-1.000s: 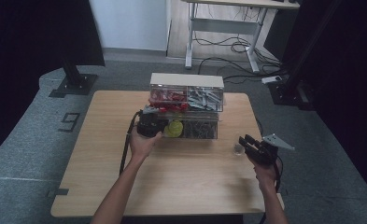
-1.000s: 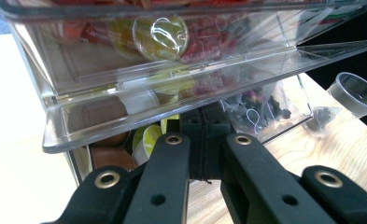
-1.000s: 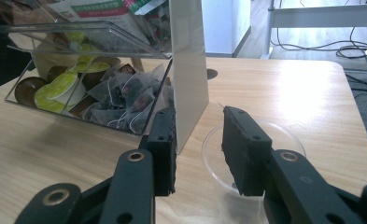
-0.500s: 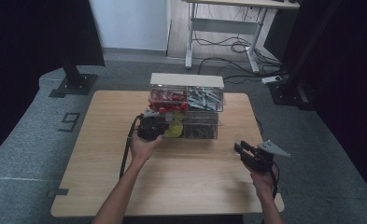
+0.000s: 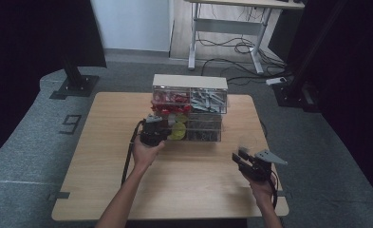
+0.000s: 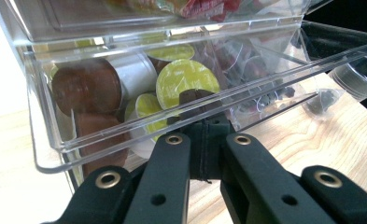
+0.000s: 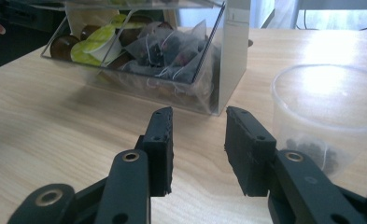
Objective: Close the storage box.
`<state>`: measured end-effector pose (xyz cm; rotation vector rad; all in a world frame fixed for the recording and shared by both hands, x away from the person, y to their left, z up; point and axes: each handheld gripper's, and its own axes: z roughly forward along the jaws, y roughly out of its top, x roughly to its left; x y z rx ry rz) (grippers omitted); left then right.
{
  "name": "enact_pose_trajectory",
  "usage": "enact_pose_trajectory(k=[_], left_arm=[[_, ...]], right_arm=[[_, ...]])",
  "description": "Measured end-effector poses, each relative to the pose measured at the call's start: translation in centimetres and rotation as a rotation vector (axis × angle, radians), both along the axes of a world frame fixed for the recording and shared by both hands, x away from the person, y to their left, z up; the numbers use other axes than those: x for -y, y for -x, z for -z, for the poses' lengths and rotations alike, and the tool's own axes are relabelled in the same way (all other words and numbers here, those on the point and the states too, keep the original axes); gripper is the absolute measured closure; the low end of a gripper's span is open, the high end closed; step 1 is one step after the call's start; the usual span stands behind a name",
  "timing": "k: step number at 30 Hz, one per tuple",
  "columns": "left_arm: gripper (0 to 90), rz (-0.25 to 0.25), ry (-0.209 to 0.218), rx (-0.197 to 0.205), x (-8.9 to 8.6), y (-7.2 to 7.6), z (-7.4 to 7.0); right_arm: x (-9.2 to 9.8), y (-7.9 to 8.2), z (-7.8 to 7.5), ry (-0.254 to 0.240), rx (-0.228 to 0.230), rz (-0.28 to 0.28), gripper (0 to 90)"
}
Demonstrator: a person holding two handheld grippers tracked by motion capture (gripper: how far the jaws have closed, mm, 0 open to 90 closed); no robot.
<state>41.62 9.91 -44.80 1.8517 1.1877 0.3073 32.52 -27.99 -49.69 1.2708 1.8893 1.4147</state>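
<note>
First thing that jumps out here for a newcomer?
The clear drawer organizer at the table's far middle, its lower drawer tilted open, full of coffee pods. The left gripper is clamped on that drawer's front edge; the right gripper hovers open beside a clear cup.

Organizer [image 5: 208, 85]: clear plastic, white top. Pods [image 6: 187, 84]: lime-green lids, brown lids, white sides. Packets [image 5: 167, 99]: red. Tea bags [image 7: 167, 49]: dark, white strings. Cup [image 7: 330, 116]: clear, dark bag inside. Table [image 5: 103, 142]: pale wood grain. Grippers [image 7: 197, 140]: black, brass rivets. Floor [image 5: 32, 128]: grey.
</note>
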Motion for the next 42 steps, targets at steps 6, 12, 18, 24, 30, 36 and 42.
enact_pose_trajectory(k=[6,12,18,24,30,36,42], left_arm=[[90.0,-0.001,0.0,-0.011,0.0,0.1,0.6],[90.0,0.0,-0.002,-0.017,0.0,0.2,1.0],[90.0,0.001,-0.004,-0.028,0.0,0.4,1.7],[90.0,0.001,-0.006,-0.042,0.1,0.3,2.5],[90.0,0.003,-0.012,-0.052,0.3,0.2,3.0],[90.0,0.005,-0.016,-0.062,0.3,0.3,3.4],[90.0,0.01,-0.01,-0.071,0.3,0.4,3.8]], right_arm=[[-0.1,0.3,0.3,0.008,-0.007,-0.007,61.7],[-0.4,0.3,0.7,0.012,-0.024,-0.018,61.6],[-0.7,0.4,1.0,0.016,-0.032,-0.027,61.6],[-0.9,0.3,1.4,0.024,-0.043,-0.033,61.4],[-1.1,0.2,1.7,0.031,-0.053,-0.037,61.3],[-1.2,0.2,1.9,0.037,-0.056,-0.042,61.3],[-1.3,0.2,2.0,0.044,-0.061,-0.045,61.2]])
